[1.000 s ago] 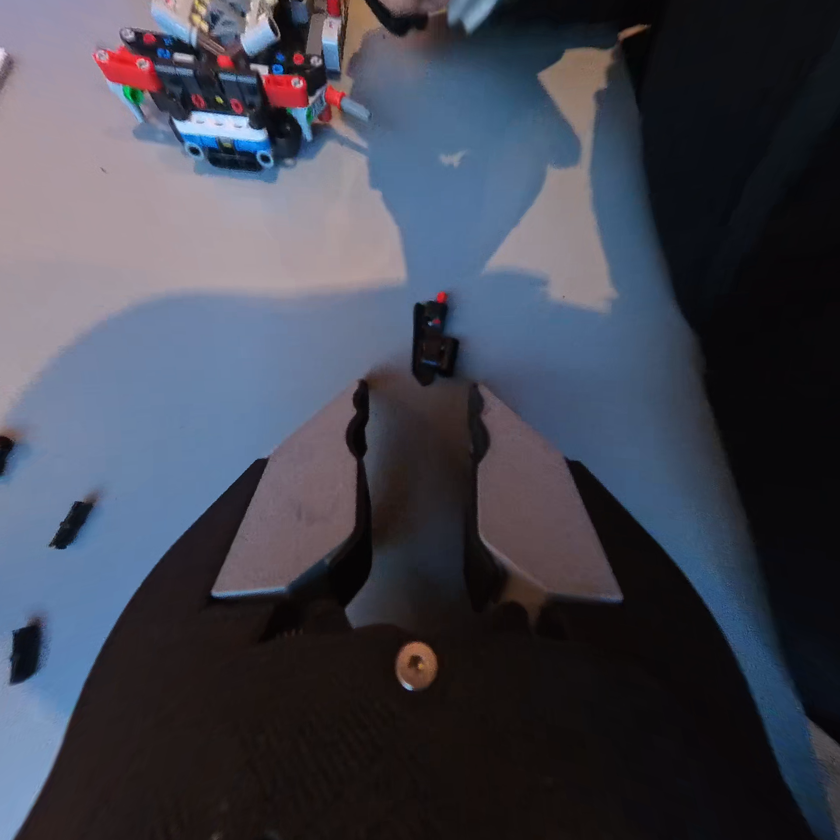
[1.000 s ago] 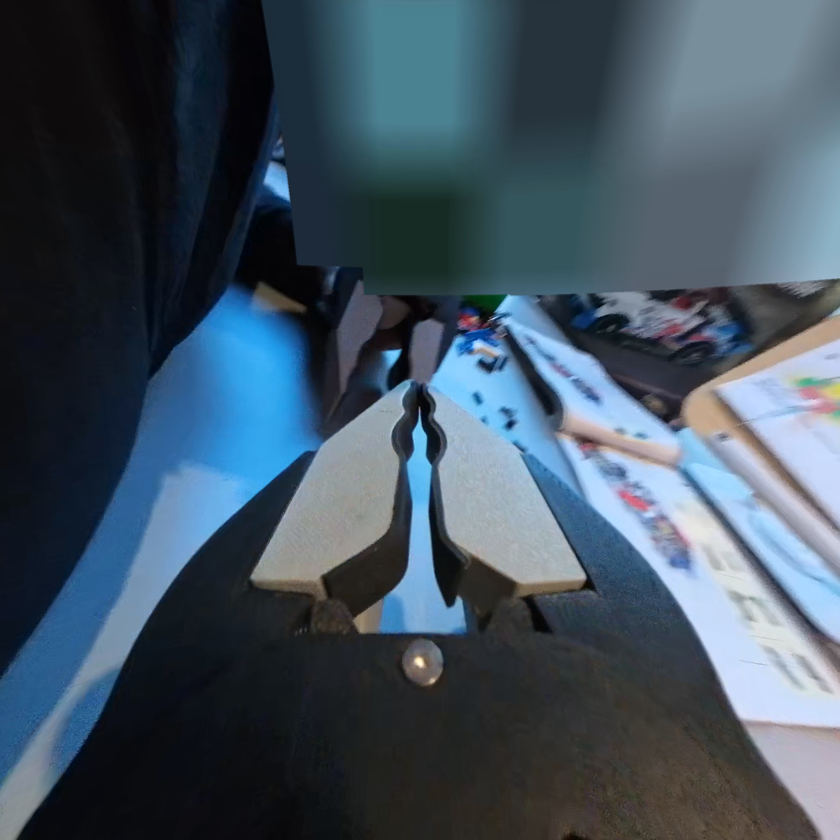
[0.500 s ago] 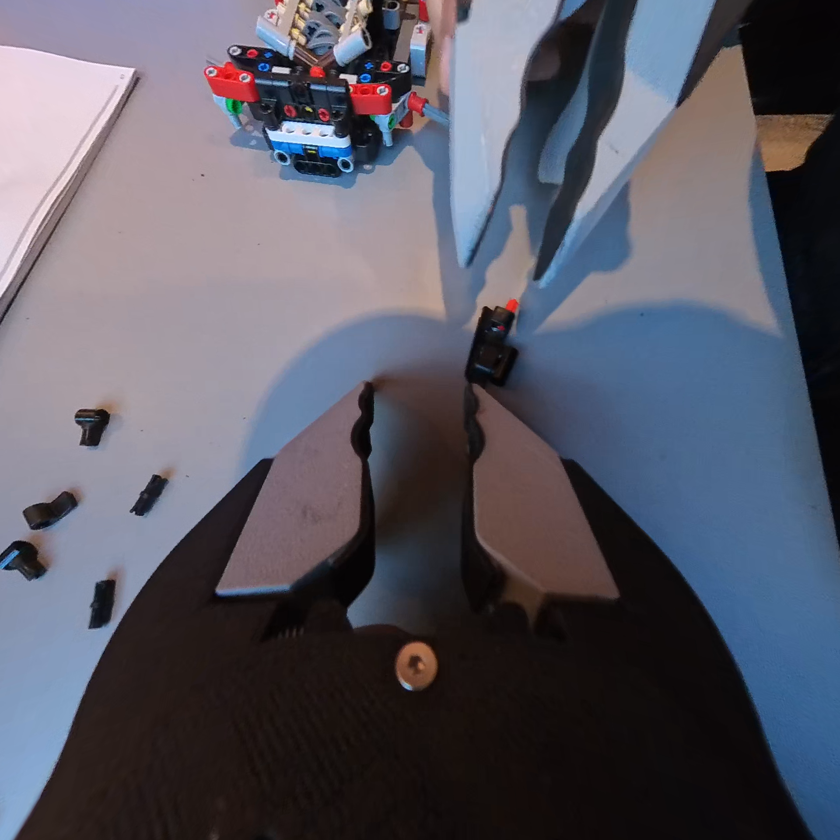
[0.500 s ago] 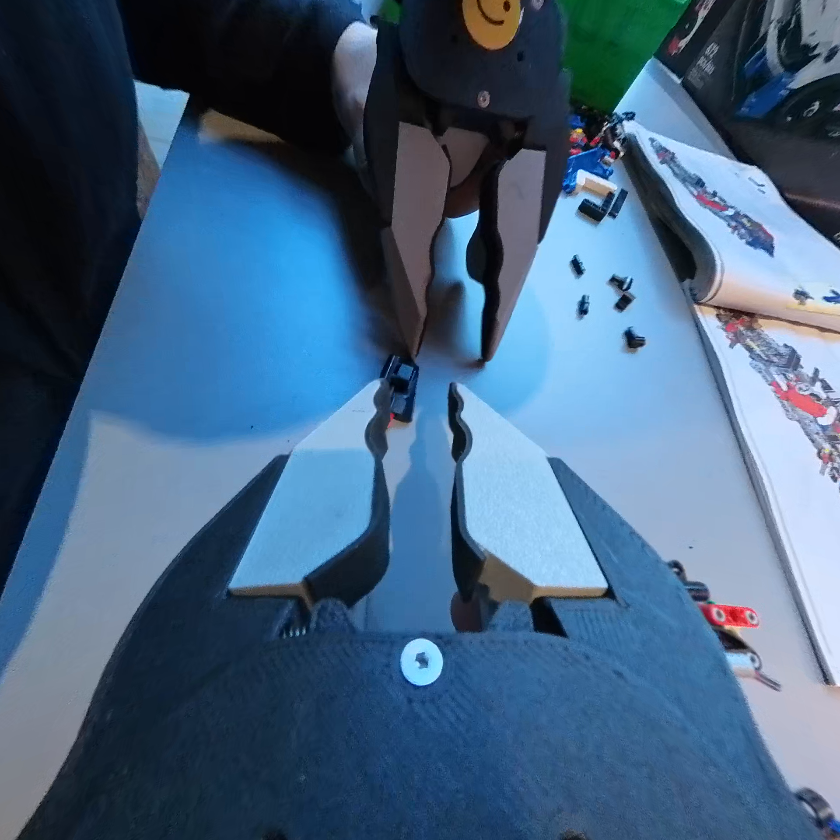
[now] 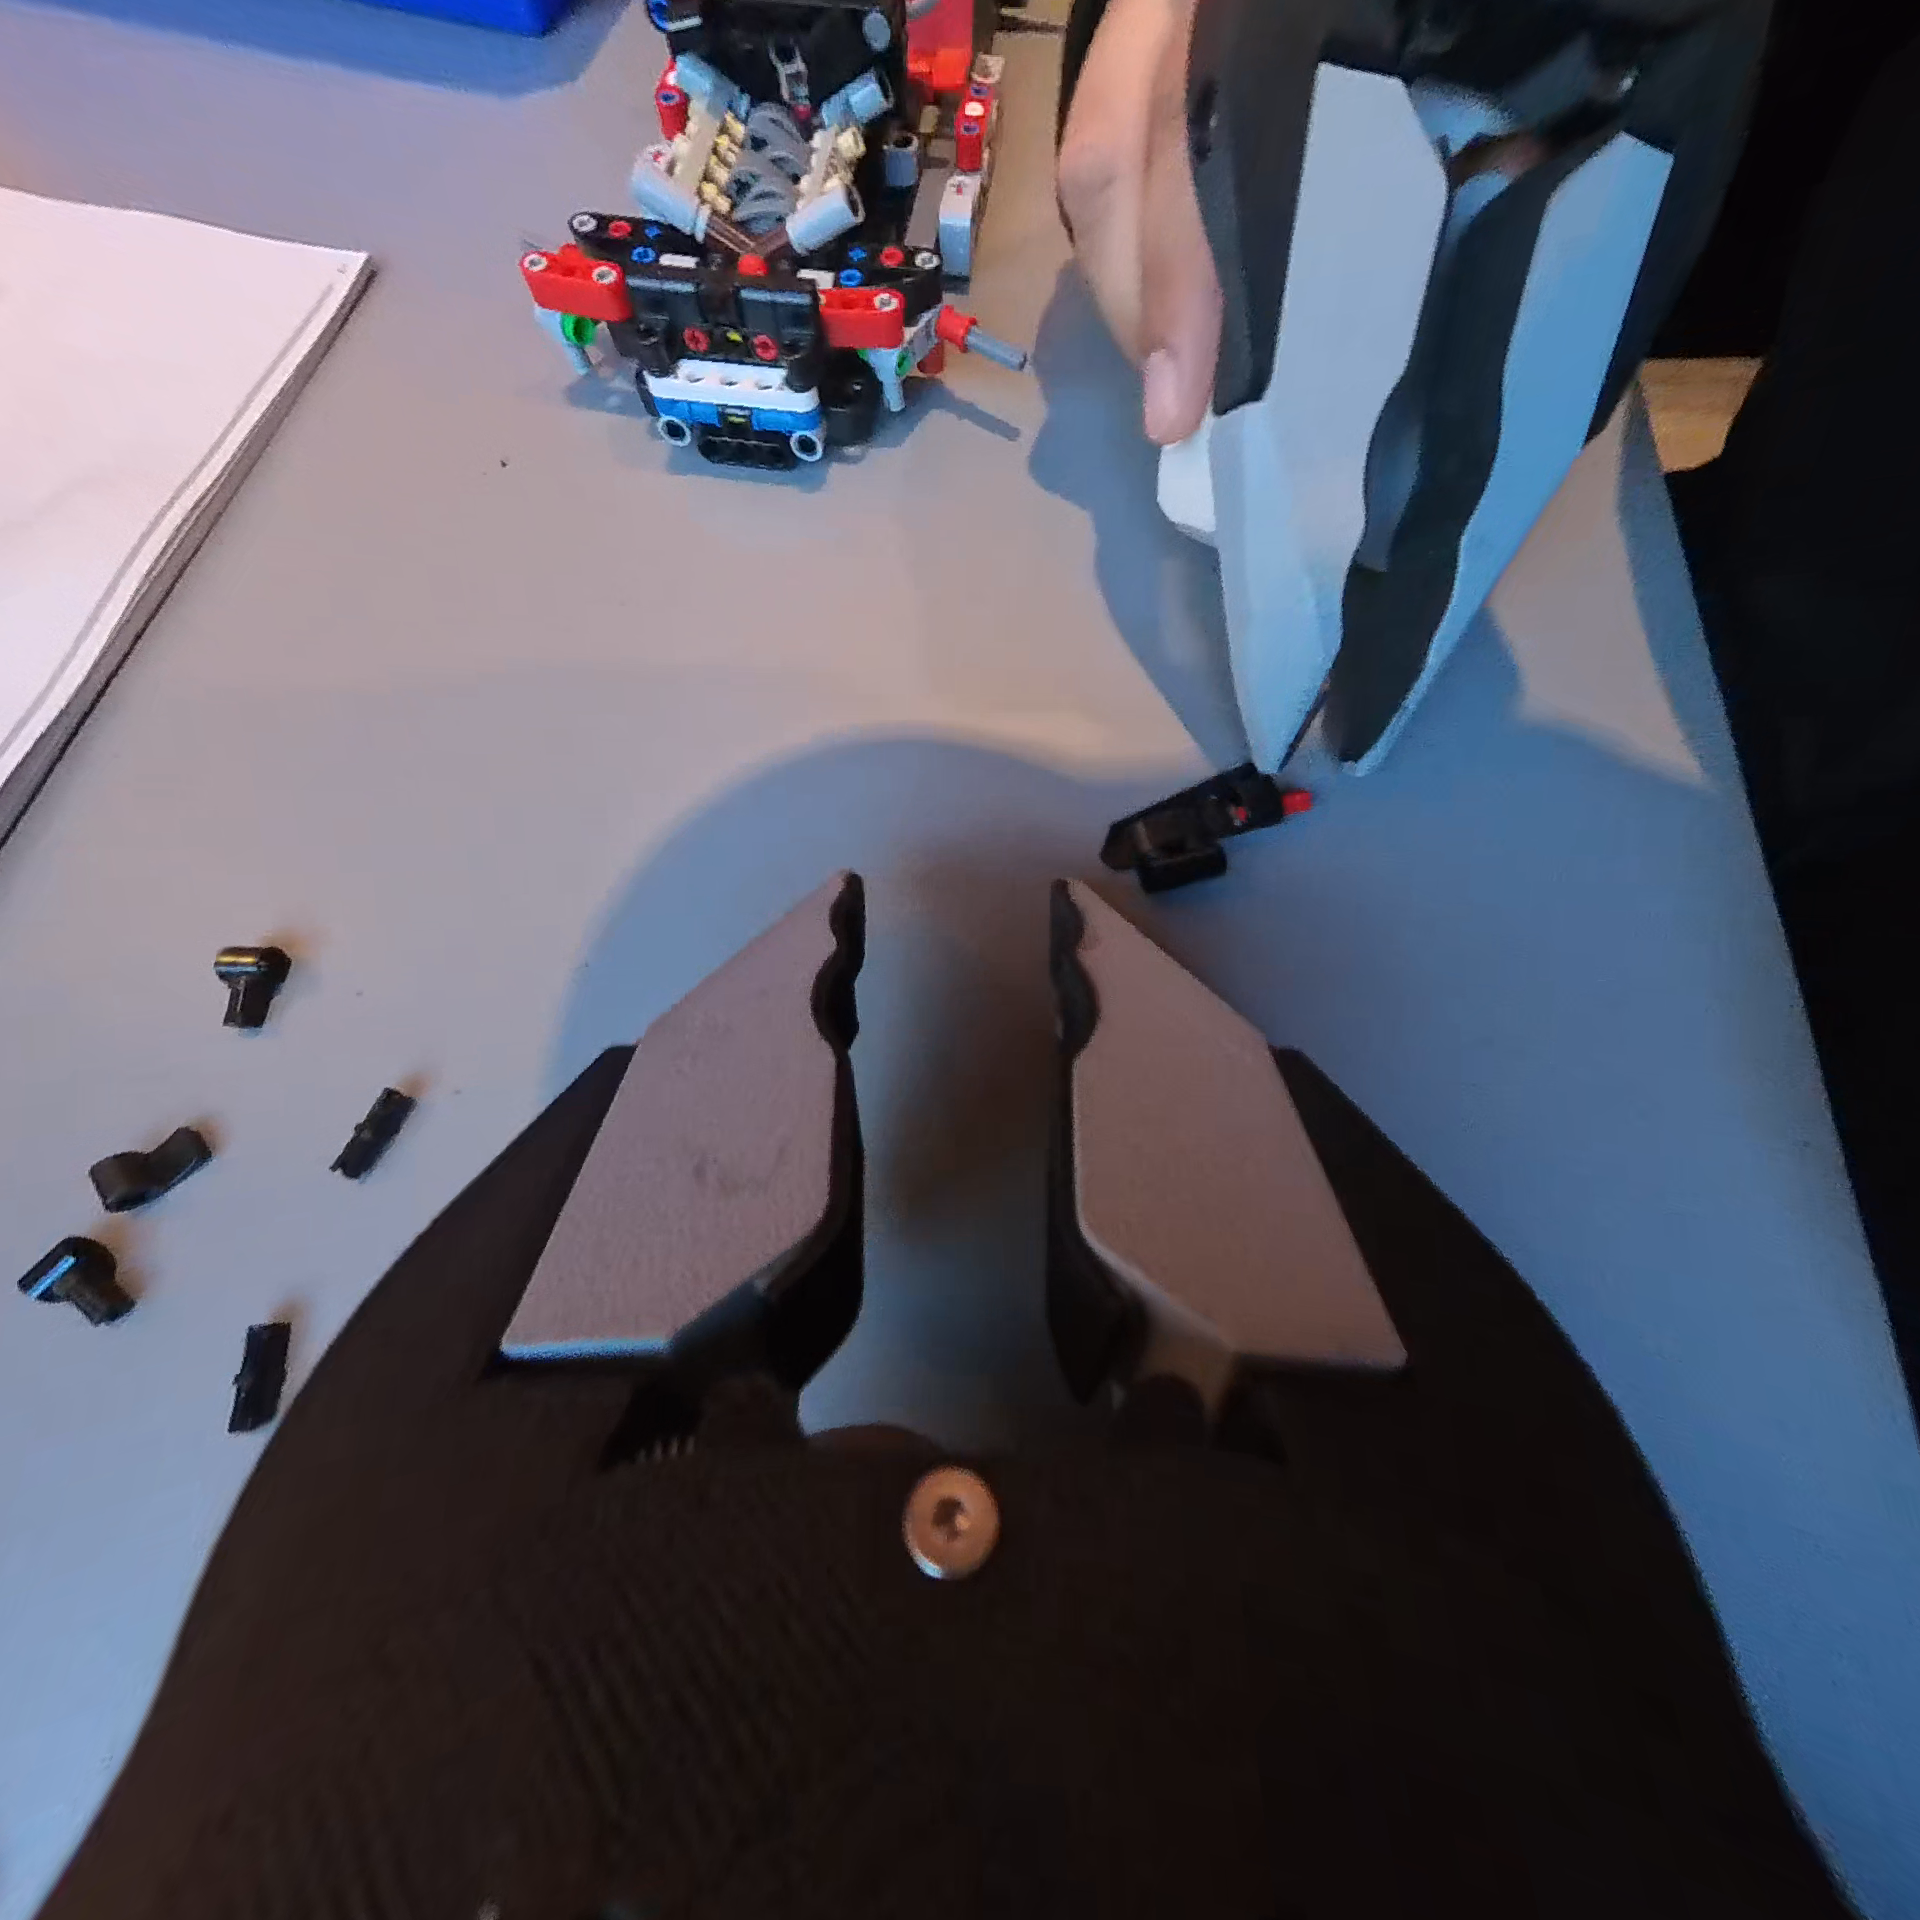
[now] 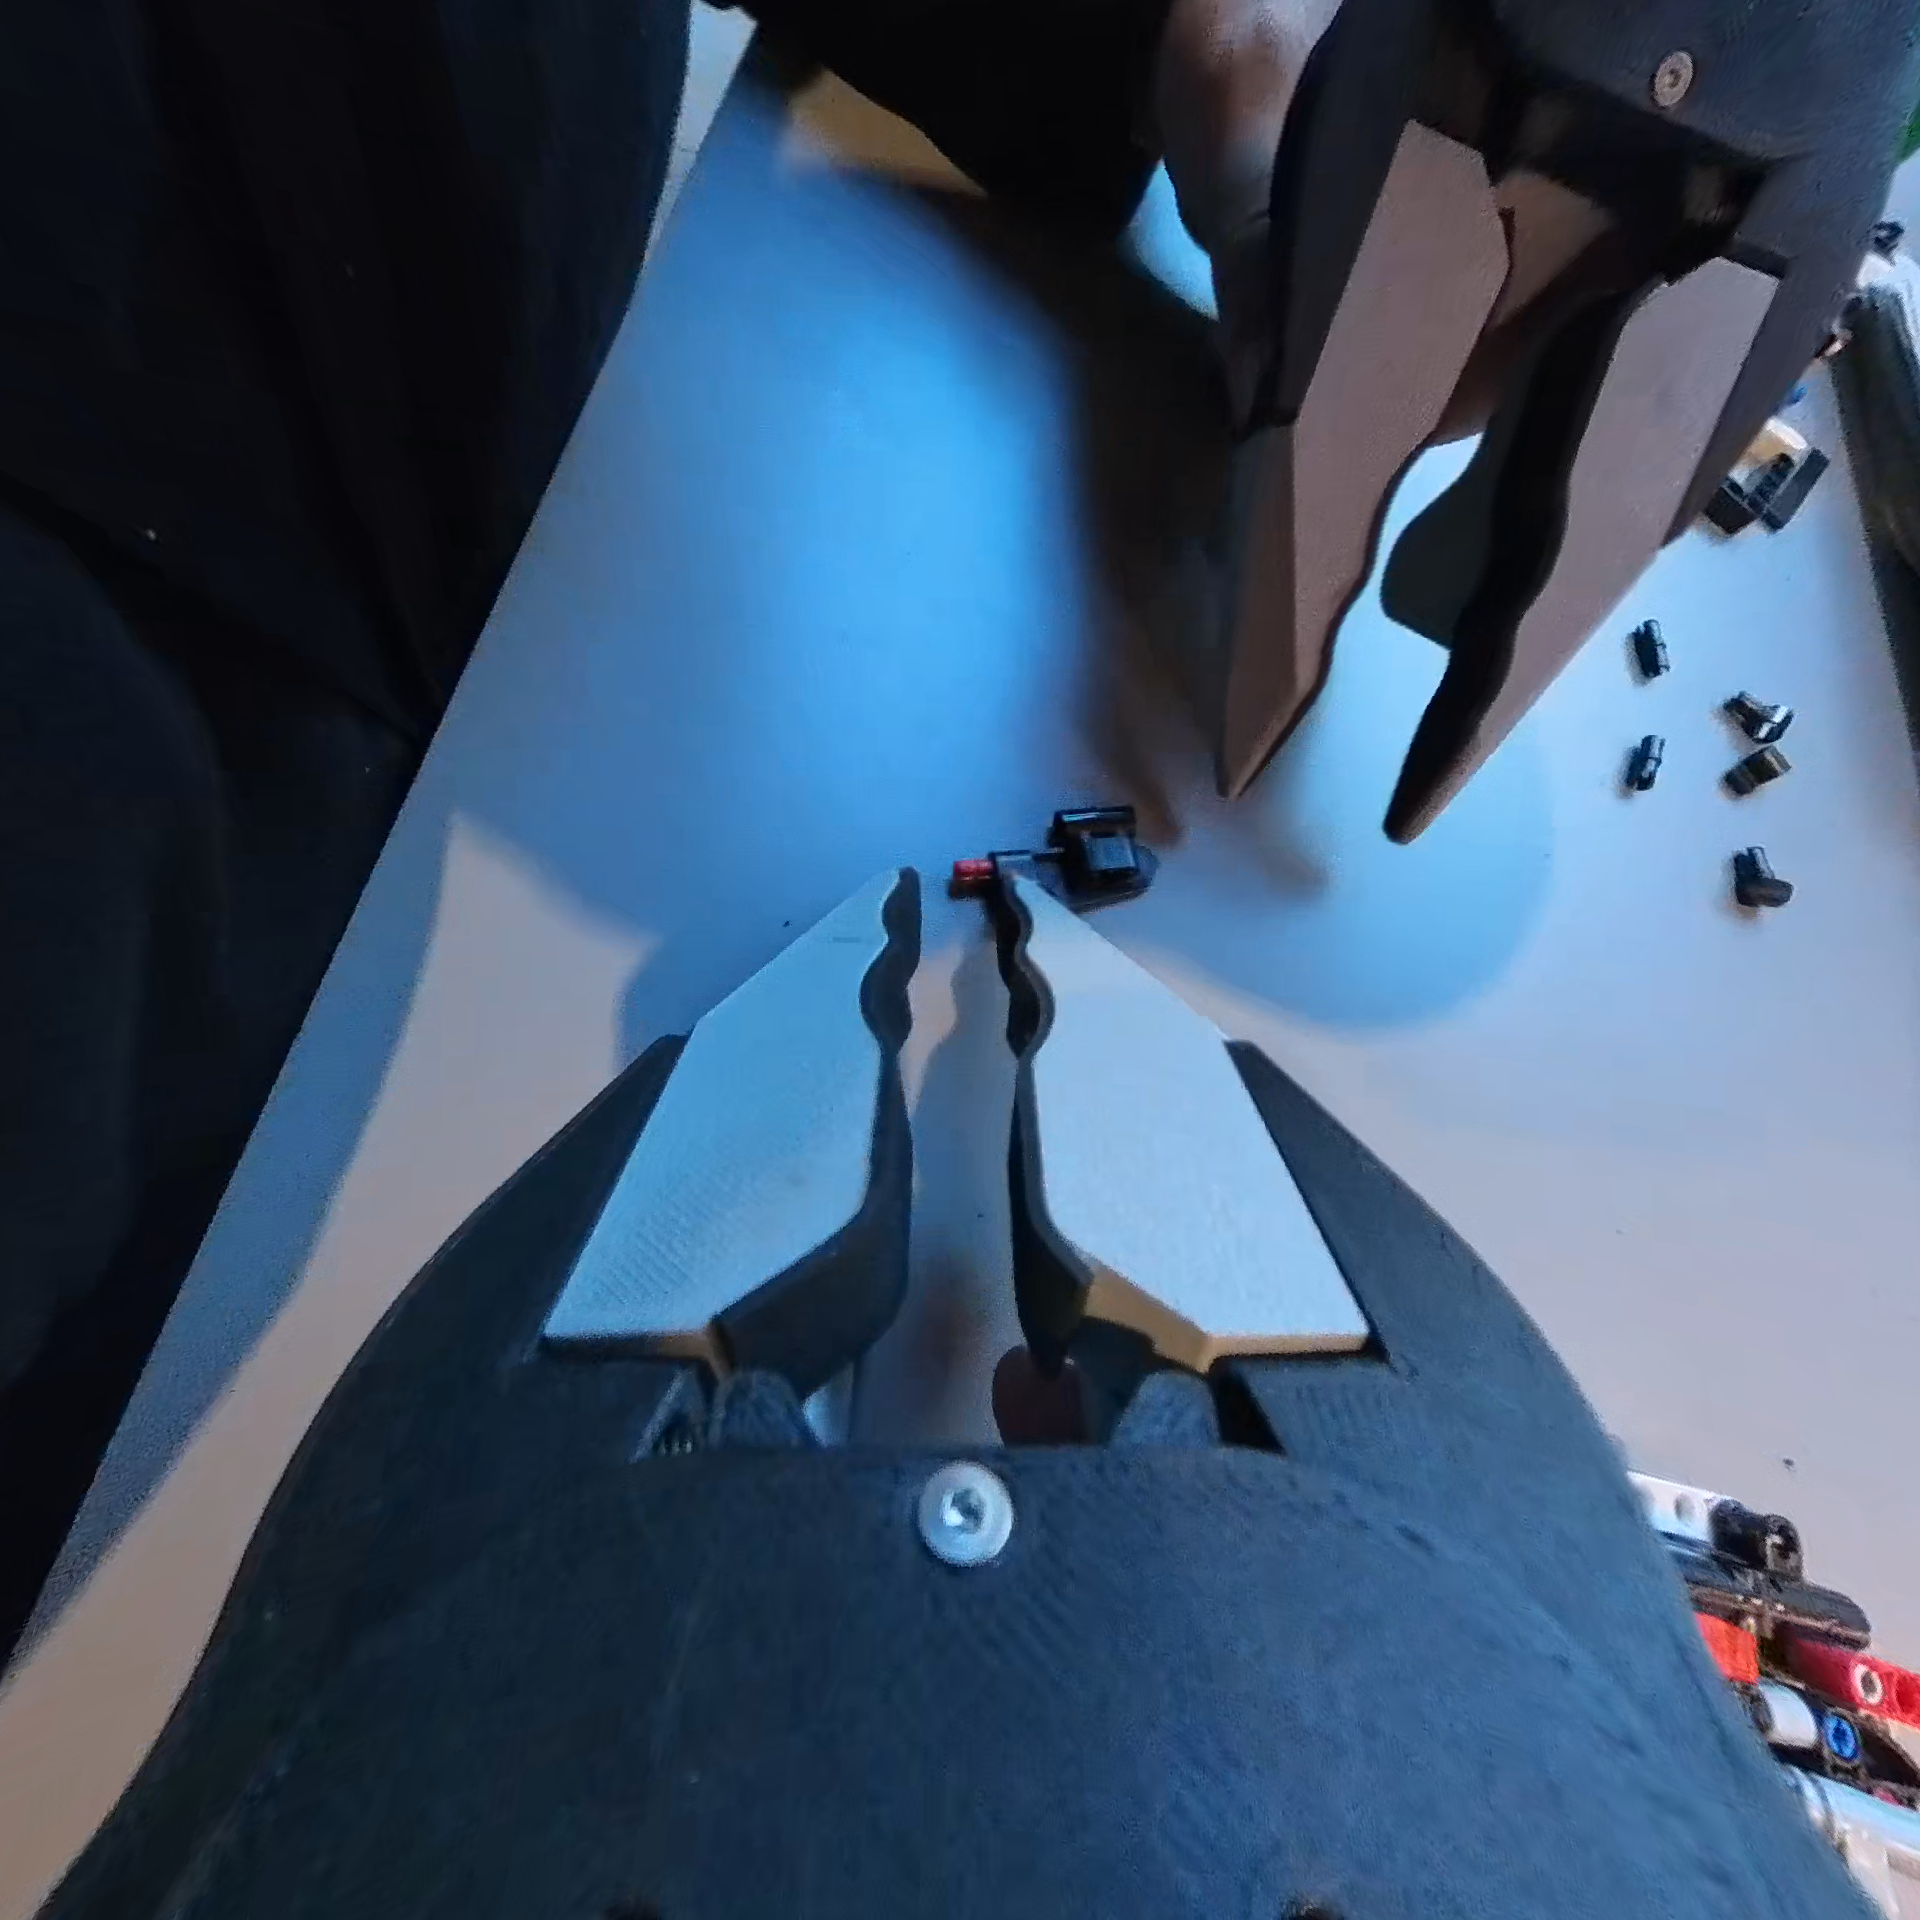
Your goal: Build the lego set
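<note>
A small black lego piece with a red pin (image 5: 1195, 826) lies flat on the grey table, just right of and beyond my left gripper (image 5: 954, 891), which is open and empty. My right gripper (image 6: 954, 881) is narrowly open and empty, tips down at the table. The piece's red pin end (image 6: 971, 871) sits right at its tips, with the black body (image 6: 1101, 857) just beyond the right finger. The right gripper also shows in the left wrist view (image 5: 1311, 761), over the pin. The left gripper shows in the right wrist view (image 6: 1320, 805). The part-built lego car (image 5: 743, 301) stands farther back.
Several loose black pieces (image 5: 156, 1164) lie left of my left gripper; they also show in the right wrist view (image 6: 1756, 769). A white booklet (image 5: 135, 416) lies at far left. The table edge (image 5: 1745, 831) and a person's dark clothing run close along the right.
The small piece has turned sideways and shifted right of my left gripper. The right gripper has followed it with its tips at the red pin. The left gripper has drawn away from the piece.
</note>
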A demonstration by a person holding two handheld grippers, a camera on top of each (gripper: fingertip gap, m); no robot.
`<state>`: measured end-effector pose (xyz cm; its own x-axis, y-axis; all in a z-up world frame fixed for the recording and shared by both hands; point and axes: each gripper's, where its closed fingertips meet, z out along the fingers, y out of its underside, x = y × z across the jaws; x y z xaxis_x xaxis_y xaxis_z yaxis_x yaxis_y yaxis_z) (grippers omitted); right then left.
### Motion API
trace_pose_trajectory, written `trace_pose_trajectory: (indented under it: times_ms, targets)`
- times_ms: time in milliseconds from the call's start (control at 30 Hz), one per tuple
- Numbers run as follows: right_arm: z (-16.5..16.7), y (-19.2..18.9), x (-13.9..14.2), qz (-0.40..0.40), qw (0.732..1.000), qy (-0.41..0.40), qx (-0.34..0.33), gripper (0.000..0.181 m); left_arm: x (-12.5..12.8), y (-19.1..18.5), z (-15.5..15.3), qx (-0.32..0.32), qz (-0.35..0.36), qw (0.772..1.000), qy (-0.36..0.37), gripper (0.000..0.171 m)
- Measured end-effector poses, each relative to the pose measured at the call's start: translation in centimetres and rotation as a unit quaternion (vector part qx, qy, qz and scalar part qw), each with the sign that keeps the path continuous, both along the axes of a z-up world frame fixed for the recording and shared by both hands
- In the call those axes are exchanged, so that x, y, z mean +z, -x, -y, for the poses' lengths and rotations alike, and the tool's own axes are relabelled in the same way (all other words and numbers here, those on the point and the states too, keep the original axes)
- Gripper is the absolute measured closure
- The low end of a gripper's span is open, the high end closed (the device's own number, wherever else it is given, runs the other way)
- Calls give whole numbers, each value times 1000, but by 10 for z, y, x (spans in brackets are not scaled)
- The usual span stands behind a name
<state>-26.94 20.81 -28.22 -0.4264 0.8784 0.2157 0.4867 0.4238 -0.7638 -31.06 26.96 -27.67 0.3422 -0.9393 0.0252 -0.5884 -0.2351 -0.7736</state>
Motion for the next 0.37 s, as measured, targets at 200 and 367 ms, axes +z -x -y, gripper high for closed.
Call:
trace_pose_trajectory:
  times_ms: [200,367]
  targets:
    - [-3,1,7,-16,1000,17,-7,169,1,2,-4,13,5,1000,8,140]
    - [-4,2,10,-22,999,21,-9,169,-4,1,-3,11,-17,1000,-4,142]
